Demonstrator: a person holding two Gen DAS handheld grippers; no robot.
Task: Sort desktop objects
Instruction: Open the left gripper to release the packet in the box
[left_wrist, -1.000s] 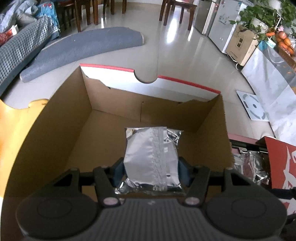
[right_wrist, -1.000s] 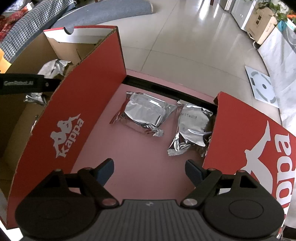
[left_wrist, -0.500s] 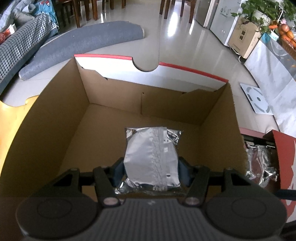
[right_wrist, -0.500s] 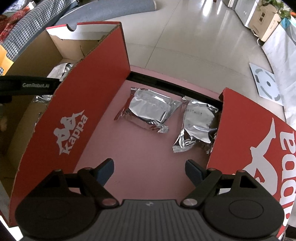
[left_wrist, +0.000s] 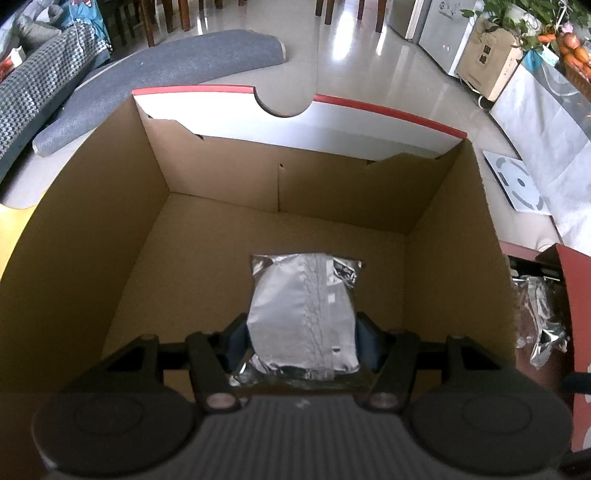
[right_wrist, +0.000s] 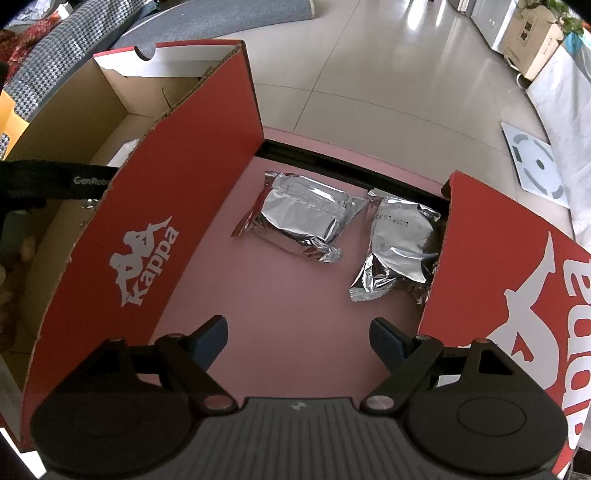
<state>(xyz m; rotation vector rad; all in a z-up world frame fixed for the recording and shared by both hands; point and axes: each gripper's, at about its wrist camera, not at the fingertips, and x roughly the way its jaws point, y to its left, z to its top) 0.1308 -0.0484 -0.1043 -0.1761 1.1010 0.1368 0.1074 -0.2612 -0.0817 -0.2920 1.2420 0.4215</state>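
Left wrist view: left hand-held gripper (left_wrist: 301, 332) clamped on a foil packet (left_wrist: 303, 314), now sunk deeper into the cardboard box (left_wrist: 92, 229) than a second ago, walls looming larger all round, box floor bare beneath. Looks like the drop-off stage; release likely next.

Right wrist view: right hand-held gripper (right_wrist: 297, 332) spread apart and empty, unmoved above the pink counter (right_wrist: 280, 295). Two more foil packets, one (right_wrist: 303, 218) left of the other (right_wrist: 399, 251), lying between the red box walls (right_wrist: 177, 221), awaiting pickup.
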